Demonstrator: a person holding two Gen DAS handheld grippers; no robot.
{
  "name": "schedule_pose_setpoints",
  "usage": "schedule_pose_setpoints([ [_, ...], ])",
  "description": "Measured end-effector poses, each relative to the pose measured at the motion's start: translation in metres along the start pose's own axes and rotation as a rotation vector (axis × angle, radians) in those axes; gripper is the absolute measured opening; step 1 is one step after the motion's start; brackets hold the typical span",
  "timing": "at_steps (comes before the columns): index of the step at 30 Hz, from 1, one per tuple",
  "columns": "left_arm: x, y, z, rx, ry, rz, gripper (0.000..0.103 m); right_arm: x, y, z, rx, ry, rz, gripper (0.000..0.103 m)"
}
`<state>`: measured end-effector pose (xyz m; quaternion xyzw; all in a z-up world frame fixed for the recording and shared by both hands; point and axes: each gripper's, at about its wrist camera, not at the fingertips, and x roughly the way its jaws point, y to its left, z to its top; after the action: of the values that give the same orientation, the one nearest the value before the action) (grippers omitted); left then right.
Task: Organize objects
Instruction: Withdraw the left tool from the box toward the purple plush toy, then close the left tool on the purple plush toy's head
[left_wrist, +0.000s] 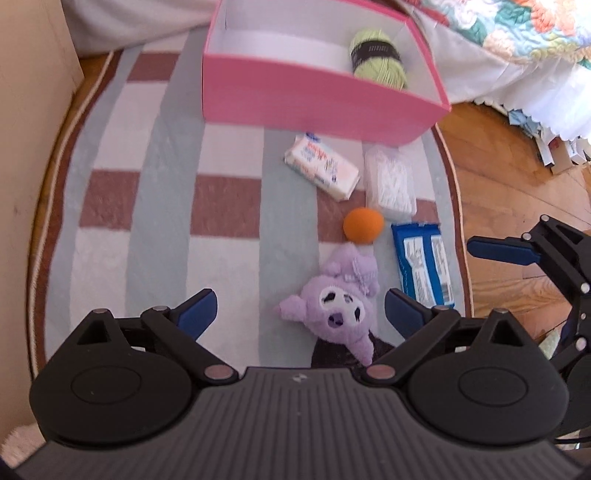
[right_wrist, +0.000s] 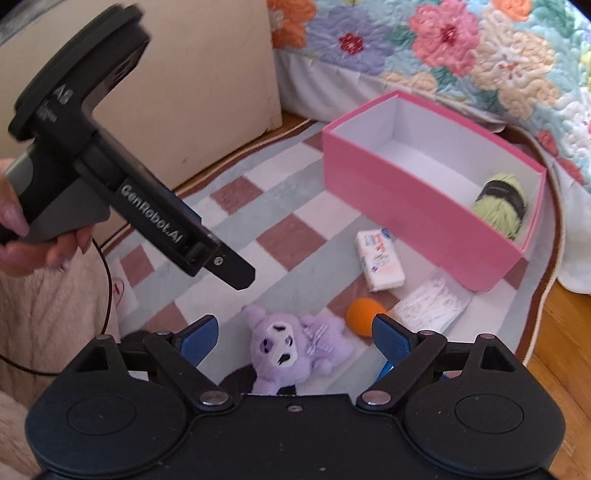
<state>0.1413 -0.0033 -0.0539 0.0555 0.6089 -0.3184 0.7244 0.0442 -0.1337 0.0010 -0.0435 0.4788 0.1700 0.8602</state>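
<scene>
A purple plush toy (left_wrist: 332, 310) lies face up on the checked rug, just below my open left gripper (left_wrist: 299, 299), between its spread blue pads and untouched. My open right gripper (right_wrist: 295, 321) hovers over the same plush toy (right_wrist: 288, 350), also with nothing held. An orange ball (left_wrist: 363, 225), a white tissue pack (left_wrist: 321, 166), a clear bag of cotton swabs (left_wrist: 389, 181) and a blue wipes pack (left_wrist: 424, 262) lie beyond the toy. Behind them stands a pink box (left_wrist: 314, 99) with green yarn (left_wrist: 376, 55) inside.
The rug (left_wrist: 166, 206) ends on wood floor (left_wrist: 509, 177) to the right. A floral quilt (right_wrist: 461, 48) hangs behind the pink box (right_wrist: 406, 210), and a cream cabinet (right_wrist: 184, 92) stands on the left. A hand (right_wrist: 22, 240) holds the left gripper's body (right_wrist: 147, 203) close over the rug.
</scene>
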Motion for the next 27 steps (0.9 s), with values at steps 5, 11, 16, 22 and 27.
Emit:
schedule_pose_setpoints([
  [5,0.025,0.007,-0.005,-0.016,0.061,0.025,0.099,0.011,0.012,-0.01,-0.11,0.014,-0.037,0.093],
  [11,0.04,0.014,-0.009,-0.029,0.075,0.008,0.098,0.031,0.02,-0.018,-0.16,0.042,-0.014,0.093],
  [16,0.053,0.012,-0.015,-0.027,0.089,-0.027,0.098,0.052,0.026,-0.023,-0.202,0.079,-0.033,0.093],
  [22,0.068,0.014,-0.022,-0.052,0.105,-0.059,0.095,0.067,0.031,-0.031,-0.272,0.094,-0.056,0.093],
  [27,0.073,0.014,-0.025,-0.073,0.093,-0.077,0.086,0.079,0.031,-0.034,-0.313,0.101,-0.07,0.093],
])
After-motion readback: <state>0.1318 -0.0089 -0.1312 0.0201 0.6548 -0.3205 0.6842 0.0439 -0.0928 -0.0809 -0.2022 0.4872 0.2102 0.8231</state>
